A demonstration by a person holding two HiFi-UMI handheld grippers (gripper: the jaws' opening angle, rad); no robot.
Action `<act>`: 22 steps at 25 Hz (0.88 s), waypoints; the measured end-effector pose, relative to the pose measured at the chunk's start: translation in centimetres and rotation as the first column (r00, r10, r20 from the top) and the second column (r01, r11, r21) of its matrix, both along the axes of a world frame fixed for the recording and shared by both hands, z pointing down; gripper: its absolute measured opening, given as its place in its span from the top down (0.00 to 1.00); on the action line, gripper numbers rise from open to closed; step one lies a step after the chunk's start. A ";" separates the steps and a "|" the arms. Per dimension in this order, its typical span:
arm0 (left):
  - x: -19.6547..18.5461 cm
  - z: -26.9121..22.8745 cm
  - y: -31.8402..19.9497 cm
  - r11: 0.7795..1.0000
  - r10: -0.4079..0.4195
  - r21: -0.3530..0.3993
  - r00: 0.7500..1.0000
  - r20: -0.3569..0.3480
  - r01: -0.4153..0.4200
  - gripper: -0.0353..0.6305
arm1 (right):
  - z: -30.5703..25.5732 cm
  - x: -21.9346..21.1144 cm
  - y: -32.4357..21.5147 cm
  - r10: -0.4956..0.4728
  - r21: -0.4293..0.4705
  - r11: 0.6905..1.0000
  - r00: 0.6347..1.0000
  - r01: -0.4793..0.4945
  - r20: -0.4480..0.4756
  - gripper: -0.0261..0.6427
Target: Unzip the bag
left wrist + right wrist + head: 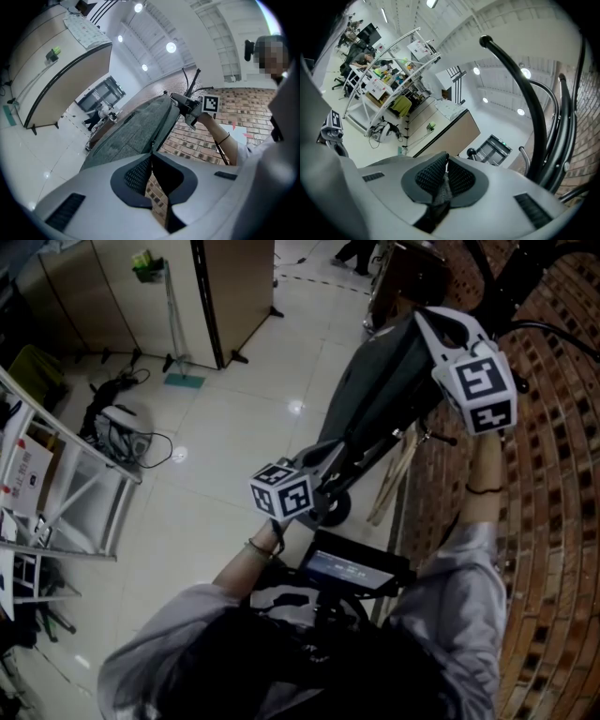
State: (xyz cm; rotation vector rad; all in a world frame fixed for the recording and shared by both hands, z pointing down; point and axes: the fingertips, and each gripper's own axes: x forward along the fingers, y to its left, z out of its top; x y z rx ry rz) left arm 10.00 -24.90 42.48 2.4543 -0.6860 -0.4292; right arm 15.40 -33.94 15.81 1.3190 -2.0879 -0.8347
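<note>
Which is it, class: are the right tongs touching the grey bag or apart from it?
Touching. The right gripper view shows the right tongs closed on a fold of the grey bag, its fabric pinched between the two pads.

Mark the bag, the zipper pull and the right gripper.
bag (136, 129): left gripper view, on its grey fabric side.
zipper pull (153, 144): left gripper view, on the thin tab at the seam.
right gripper (446, 158): right gripper view, midway between its fingertips, which pinch grey fabric.
</note>
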 end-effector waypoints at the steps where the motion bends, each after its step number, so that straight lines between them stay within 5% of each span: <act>1: 0.0 0.2 0.0 1.000 0.002 -0.006 1.000 0.000 -0.002 0.93 | -0.1 0.1 -0.1 0.006 0.002 1.000 1.000 -0.006 0.006 0.93; 22: -0.3 2.7 0.1 0.999 0.016 -0.037 0.998 0.059 -0.013 0.93 | 0.7 -0.3 -0.3 0.057 0.019 0.998 0.998 -0.057 0.019 0.93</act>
